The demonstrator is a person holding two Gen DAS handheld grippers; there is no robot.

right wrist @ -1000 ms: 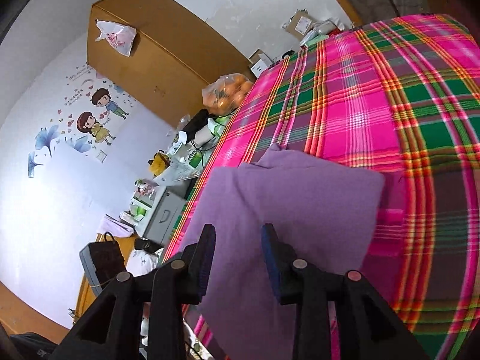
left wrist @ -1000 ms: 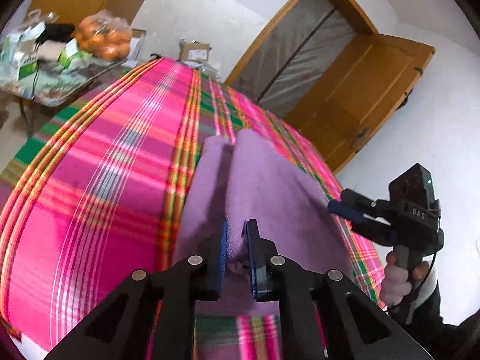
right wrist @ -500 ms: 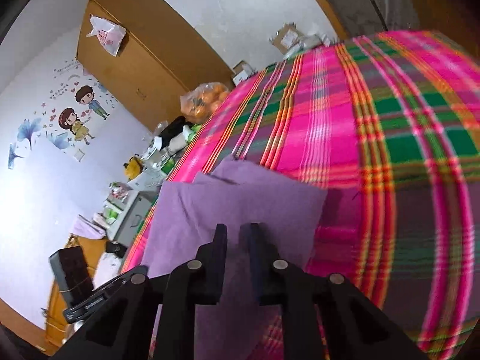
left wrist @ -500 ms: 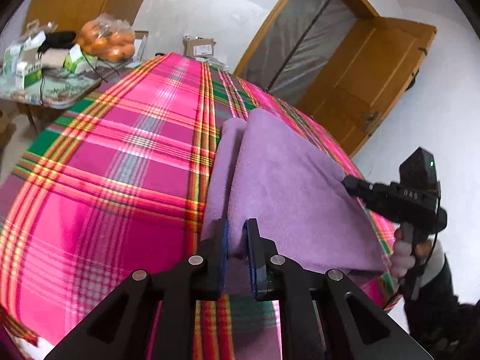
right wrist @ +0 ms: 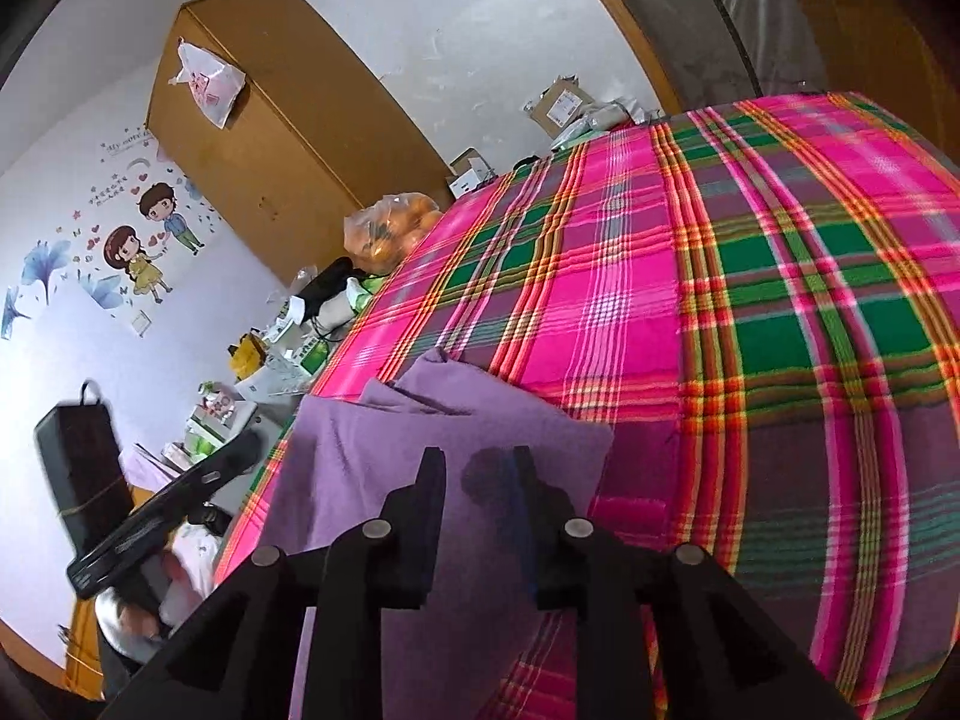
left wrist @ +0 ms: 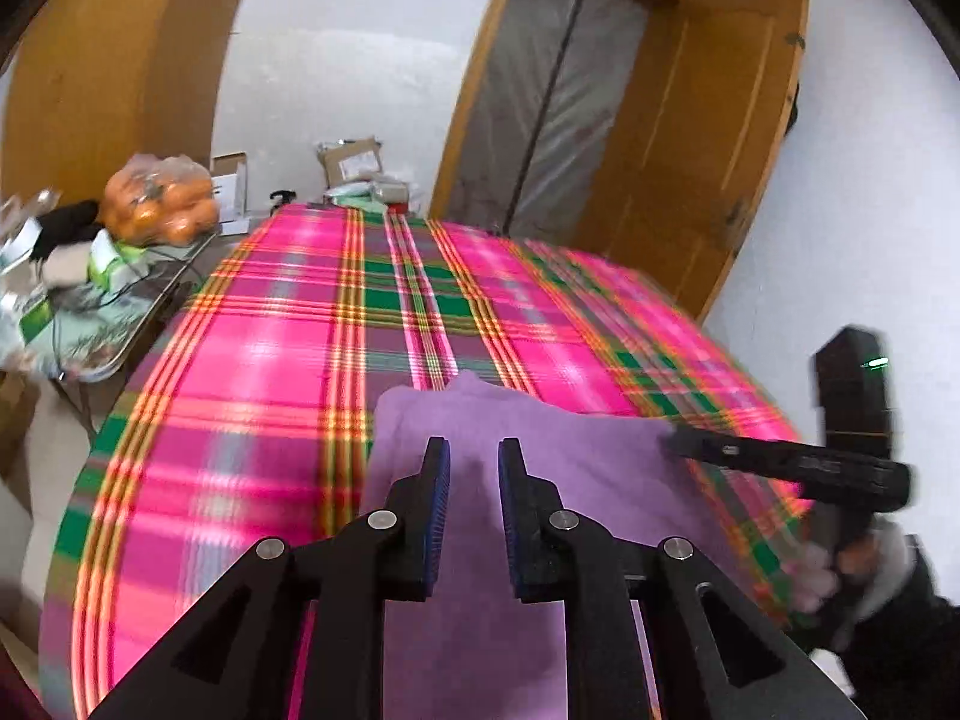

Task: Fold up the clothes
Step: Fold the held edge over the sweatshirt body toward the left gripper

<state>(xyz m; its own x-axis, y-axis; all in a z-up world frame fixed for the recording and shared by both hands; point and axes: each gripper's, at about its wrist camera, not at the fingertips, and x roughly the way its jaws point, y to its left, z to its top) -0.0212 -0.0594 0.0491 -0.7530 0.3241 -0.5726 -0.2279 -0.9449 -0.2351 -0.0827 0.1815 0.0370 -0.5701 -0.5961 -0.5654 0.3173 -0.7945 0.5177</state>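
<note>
On plaid bedspread (left wrist: pixel 288 360), folded purple garment (left wrist: pixel 540 480) under both released, widening grippers (left wrist: pixel 474 468) (right wrist: pixel 477 480).

Purple garment (left wrist: pixel 540 480) on pink/green plaid bedsheet (left wrist: pixel 288 360); blk grippers.

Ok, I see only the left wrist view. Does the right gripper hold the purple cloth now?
Observer: No. Its jaws are opening with nothing pinched; the right gripper hangs over the purple cloth.
Operator: Is the far side folded neatly?
Observer: Not quite; at the far corner the layers are stepped, one peak sticking out.
Operator: Where is my left gripper from there?
Observer: The left gripper is by the bed edge, seemingly apart from the cloth.
</note>
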